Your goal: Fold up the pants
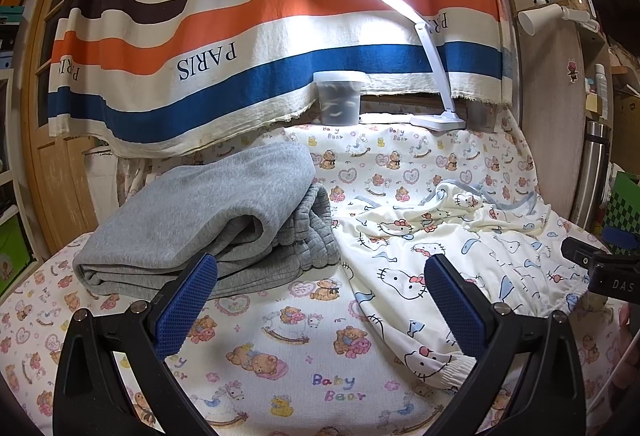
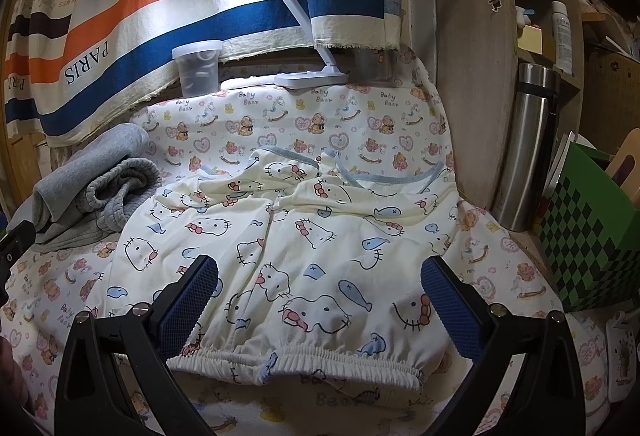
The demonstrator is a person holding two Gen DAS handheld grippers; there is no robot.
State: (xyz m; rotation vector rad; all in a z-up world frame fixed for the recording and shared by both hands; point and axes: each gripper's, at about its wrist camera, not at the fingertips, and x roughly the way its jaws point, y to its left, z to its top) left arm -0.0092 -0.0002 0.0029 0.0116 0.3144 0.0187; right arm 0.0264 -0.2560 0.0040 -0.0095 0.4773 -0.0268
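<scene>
Cream pants (image 2: 304,236) printed with cat faces and blue fish lie spread on the bear-print sheet (image 1: 280,356), elastic waistband (image 2: 296,362) nearest me. In the left wrist view the same pants (image 1: 440,248) lie to the right. My right gripper (image 2: 320,276) hovers open above the waistband end, blue pads wide apart, nothing between them. My left gripper (image 1: 320,276) is open over bare sheet, between the pants and a folded grey garment (image 1: 208,220). The right gripper's black body (image 1: 600,268) shows at the right edge of the left wrist view.
A folded grey garment (image 2: 92,188) sits at the left. At the back stand a plastic tub (image 1: 340,98) and a lit white desk lamp (image 1: 436,116) under a striped curtain (image 1: 240,36). A steel flask (image 2: 524,148) and green checkered box (image 2: 592,236) stand right.
</scene>
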